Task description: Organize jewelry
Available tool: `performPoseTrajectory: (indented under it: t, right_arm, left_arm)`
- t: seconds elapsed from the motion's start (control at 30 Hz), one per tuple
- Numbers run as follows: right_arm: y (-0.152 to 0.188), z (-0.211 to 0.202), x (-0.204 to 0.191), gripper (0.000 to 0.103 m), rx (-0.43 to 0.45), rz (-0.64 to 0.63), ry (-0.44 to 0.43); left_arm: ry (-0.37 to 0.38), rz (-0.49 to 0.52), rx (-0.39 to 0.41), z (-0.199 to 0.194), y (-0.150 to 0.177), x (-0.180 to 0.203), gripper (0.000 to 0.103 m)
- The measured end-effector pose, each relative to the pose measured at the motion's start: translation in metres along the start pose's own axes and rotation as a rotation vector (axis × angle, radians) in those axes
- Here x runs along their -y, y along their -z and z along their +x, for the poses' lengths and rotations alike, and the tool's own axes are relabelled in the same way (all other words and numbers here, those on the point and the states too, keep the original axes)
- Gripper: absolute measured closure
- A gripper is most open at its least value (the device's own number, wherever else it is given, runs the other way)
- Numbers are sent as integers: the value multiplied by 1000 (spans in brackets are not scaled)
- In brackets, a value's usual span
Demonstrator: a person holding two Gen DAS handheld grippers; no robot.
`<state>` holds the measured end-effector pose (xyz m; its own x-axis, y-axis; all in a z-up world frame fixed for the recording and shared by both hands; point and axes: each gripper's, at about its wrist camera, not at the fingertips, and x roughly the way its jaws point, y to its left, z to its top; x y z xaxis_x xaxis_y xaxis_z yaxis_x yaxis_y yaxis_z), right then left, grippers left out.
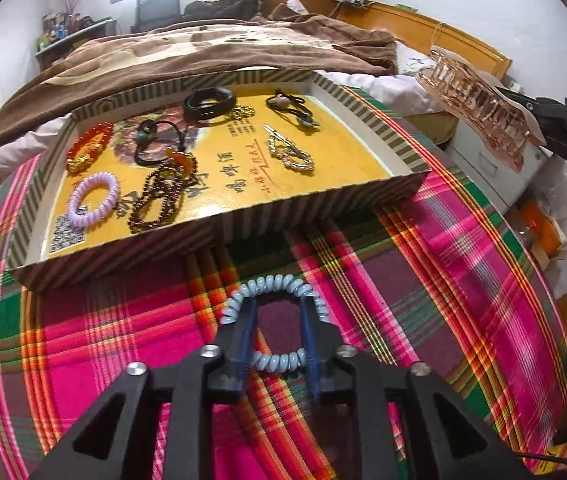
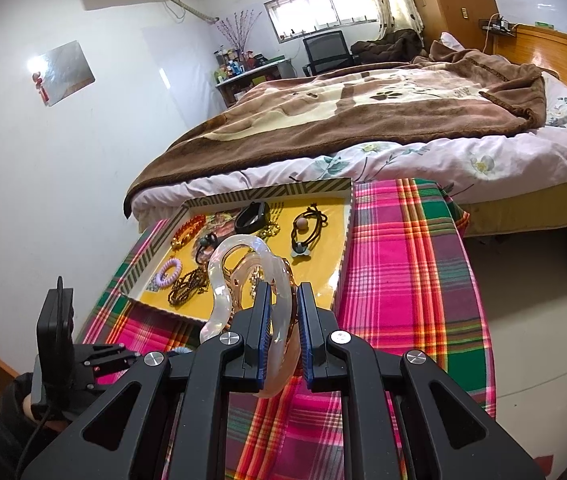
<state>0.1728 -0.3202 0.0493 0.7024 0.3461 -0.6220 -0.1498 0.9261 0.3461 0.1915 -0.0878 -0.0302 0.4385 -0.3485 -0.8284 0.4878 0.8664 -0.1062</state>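
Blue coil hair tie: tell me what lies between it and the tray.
Only bare plaid cloth separates the blue coil hair tie from the tray. The tray's near wall stands upright, so the left tongs must lift the tie over it.

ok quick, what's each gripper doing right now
left gripper: open, fingers inside the blue coil hair tie
right gripper: shut on the clear hair claw

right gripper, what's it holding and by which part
The right gripper is shut on a translucent pink plastic claw hair clip, pinching one curved arm of its handle end, teeth pointing away.
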Motion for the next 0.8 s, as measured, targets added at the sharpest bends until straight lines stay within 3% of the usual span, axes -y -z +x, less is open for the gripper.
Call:
performPoseTrajectory:
  t: [0.17,0.23,0.27,0.4,0.47,0.8]
  right_arm:
    - [1,1,0,90,-4,1,2]
    - [0,3,2,90,-8,2,4]
    - [0,4,2,90,-9,1,5]
    - [1,6,4,90,-11,2,1]
    - [1,7,5,90,-15,3,2]
    - [3,12,5,90,-24,6,-4]
  left_arm:
    - [-42,-33,42,-7,0,-9,72]
    - [-58,-62,53,-8,-1,-16,45]
    - [-68,-77,48,-7,-2,-20,43]
    - [-89,-93,85,-14,0,-24,40]
    - [-149,-107,73,-12,-1,-29,38]
    - [-159,-169,43,-3,0,-50,34]
